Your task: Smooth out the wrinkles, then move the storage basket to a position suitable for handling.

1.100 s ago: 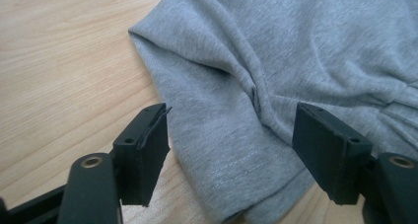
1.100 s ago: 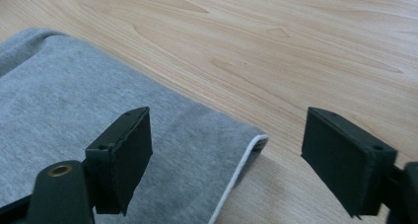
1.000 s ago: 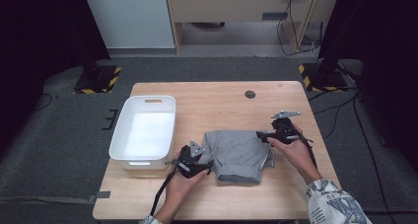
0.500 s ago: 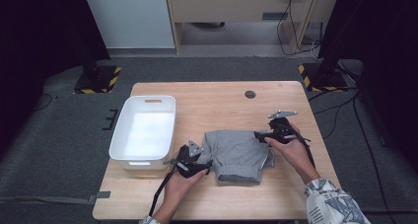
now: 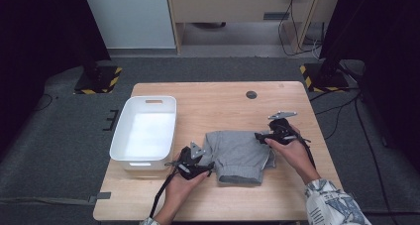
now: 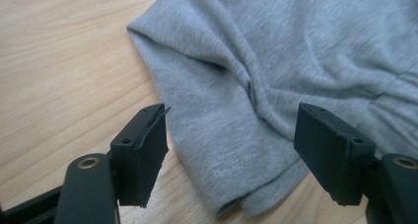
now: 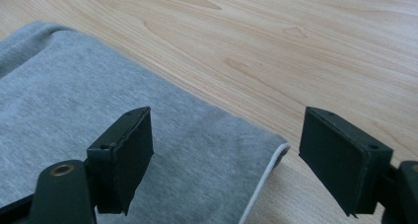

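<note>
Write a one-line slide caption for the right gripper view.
Open right gripper poised over a corner of the grey garment on the wooden table.

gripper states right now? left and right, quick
Left gripper: open, fingers straddling a corner of the grey garment, not clamped.
Right gripper: open, over the garment's corner with the white cord, holding nothing.

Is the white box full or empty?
Empty: the white box shows only its bare white bottom, and the grey garment lies on the table beside it.
</note>
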Action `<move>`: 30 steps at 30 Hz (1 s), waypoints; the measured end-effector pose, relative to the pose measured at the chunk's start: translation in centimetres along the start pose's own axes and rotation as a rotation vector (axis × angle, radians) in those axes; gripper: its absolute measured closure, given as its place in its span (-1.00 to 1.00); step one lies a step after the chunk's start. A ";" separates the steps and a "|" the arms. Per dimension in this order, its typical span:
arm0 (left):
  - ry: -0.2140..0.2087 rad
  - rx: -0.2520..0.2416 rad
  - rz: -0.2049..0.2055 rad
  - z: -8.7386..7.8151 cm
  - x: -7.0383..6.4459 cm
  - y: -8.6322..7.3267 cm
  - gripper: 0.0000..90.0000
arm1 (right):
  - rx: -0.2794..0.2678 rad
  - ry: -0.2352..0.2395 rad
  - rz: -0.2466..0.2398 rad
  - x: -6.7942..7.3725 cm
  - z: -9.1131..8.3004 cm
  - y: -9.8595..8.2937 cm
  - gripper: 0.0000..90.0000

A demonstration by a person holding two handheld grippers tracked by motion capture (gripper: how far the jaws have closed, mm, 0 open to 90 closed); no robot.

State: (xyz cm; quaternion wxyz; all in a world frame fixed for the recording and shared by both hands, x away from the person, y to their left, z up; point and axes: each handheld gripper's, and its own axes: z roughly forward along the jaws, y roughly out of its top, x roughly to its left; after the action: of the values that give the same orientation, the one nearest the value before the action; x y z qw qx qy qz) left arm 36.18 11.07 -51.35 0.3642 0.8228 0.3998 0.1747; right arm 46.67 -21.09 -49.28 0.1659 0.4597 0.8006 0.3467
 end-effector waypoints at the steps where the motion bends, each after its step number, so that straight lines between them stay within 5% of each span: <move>1: 0.000 -0.003 0.001 -0.1 0.0 0.1 -0.38 | -0.003 0.000 0.003 0.1 -0.1 0.1 -0.54; 20: -0.039 -0.050 -0.002 -2.7 -0.1 1.7 -0.45 | -0.035 0.031 -0.034 1.8 -1.4 1.9 -0.64; 30: -0.040 -0.088 0.021 -6.3 -0.1 4.0 -0.49 | -0.053 0.075 -0.086 4.7 -2.4 3.9 -0.66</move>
State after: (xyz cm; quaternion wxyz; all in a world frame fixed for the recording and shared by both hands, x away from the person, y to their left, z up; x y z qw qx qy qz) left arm 34.60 12.23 -44.15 0.4062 0.8135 0.3757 0.1793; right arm 45.23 -16.74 -44.53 0.1626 0.4068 0.8160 0.3772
